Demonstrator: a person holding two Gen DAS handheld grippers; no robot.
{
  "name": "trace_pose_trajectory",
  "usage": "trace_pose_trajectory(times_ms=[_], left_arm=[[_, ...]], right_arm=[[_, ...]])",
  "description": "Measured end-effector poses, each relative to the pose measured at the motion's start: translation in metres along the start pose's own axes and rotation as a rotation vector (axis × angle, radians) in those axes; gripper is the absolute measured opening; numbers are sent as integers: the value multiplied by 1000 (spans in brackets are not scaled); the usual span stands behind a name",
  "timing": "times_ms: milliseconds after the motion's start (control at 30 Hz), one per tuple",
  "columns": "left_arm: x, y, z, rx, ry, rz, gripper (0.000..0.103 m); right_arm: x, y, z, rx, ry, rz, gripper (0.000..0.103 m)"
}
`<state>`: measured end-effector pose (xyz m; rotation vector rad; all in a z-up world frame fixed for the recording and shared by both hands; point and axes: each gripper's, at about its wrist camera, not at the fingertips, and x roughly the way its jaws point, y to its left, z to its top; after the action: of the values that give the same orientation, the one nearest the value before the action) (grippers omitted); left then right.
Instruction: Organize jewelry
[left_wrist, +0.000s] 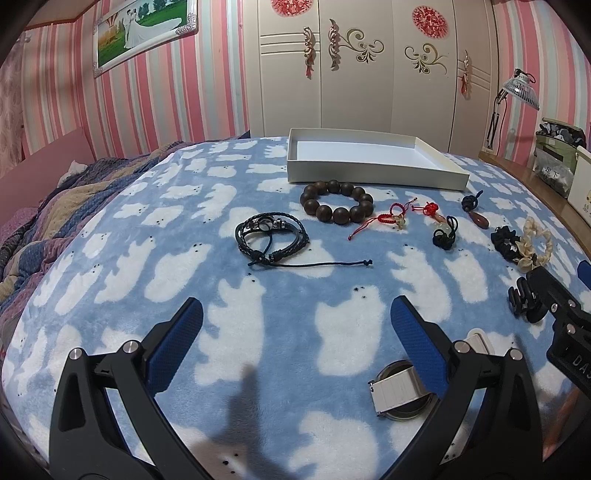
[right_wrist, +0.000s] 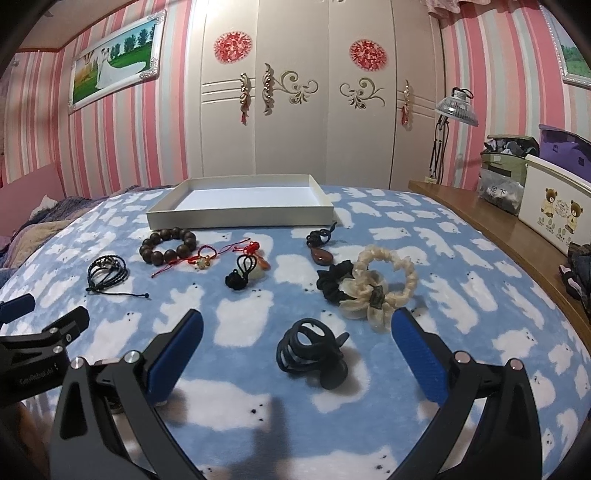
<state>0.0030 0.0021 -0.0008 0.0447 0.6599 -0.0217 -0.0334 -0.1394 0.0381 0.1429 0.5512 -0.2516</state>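
Blue fleece printed with white bears covers the bed (right_wrist: 236, 325), and the jewelry lies spread over it in front of a shallow white box (right_wrist: 240, 206) that stands at the far side with nothing in it. Just before the box sits a bracelet of big dark wooden beads (left_wrist: 337, 201), and to its left, a little nearer, a black braided leather bracelet (left_wrist: 271, 236) with its cord trailing off to the right. Next along to the right come a thin red cord bracelet (left_wrist: 384, 218), a red knot charm (left_wrist: 430, 209), a black knot with a pale bead (left_wrist: 445, 232) and a black-corded brown teardrop pendant (right_wrist: 320, 254). Further right a black scrunchie (right_wrist: 334, 282) touches a cream frilly one (right_wrist: 384, 280). The left tongs (left_wrist: 295, 332) hang wide open over bare blanket, holding nothing; a white-strapped watch (left_wrist: 397, 391) lies right by their right finger, partly hidden behind it. The right tongs (right_wrist: 297, 341) are also spread wide and empty, with a black claw hair clip (right_wrist: 310, 350) lying on the blanket between the two blue pads (right_wrist: 177, 350), touching neither. A wooden shelf (right_wrist: 498, 225) runs along the bed's right edge with a bear-printed bin (right_wrist: 554, 210) on it.
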Motion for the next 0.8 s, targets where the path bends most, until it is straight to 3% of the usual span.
trace_pose_trajectory(times_ms=[300, 800], left_arm=[[2, 0, 0, 1, 4, -3, 100], [-2, -2, -1, 9, -8, -39, 100]], right_arm=[[2, 1, 0, 0, 15, -5, 102], [-9, -6, 0, 27, -38, -15, 102]])
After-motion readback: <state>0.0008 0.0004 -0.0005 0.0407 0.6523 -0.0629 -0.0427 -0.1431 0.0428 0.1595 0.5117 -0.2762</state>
